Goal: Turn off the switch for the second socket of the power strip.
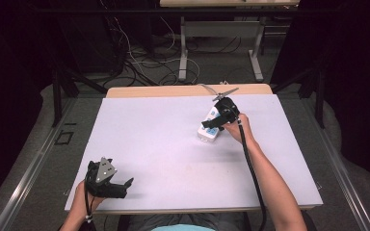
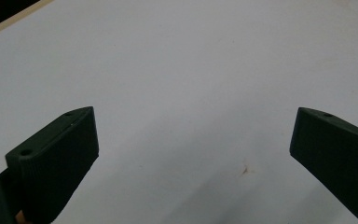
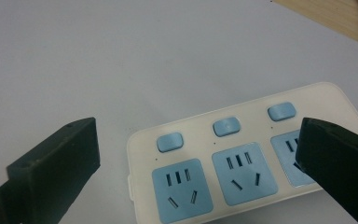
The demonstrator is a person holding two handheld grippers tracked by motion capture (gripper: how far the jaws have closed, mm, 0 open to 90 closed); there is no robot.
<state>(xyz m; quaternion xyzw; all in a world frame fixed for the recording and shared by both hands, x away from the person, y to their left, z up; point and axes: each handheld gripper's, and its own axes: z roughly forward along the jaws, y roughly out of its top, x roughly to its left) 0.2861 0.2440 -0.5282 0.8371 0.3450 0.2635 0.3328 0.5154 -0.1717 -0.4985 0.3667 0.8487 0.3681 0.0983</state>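
A: Item one, at the left?

B: The left gripper [image 1: 127, 184] is held by the left hand [image 1: 79, 198] at the near left corner of the white table [image 1: 164, 144]. A grey three-cornered plate is carried on its top. In the left gripper view its two black jaws are seen spread wide, with bare white tabletop between them; a small brownish mark [image 2: 245, 170] is noted on the surface between them, closer to the right-hand jaw. Nothing is gripped.

A: Item two, further right?

B: A white power strip [image 1: 208, 127] with blue sockets is listed on the table's far right part, well apart from the left gripper. Its pale cord [image 1: 207, 88] is seen trailing off over the far wooden edge.

A: Item three?

B: The right gripper [image 1: 211, 123] is held by the right hand [image 1: 235, 126] just over the strip. In the right gripper view its jaws are recorded as wide open. The power strip [image 3: 242, 158] is seen lying between them: three blue sockets, each with a blue switch [image 3: 226, 126] above. The left-hand jaw is set over bare table beside the strip's end, and the right-hand jaw overlaps the third socket. Whether the jaws touch the strip cannot be told.
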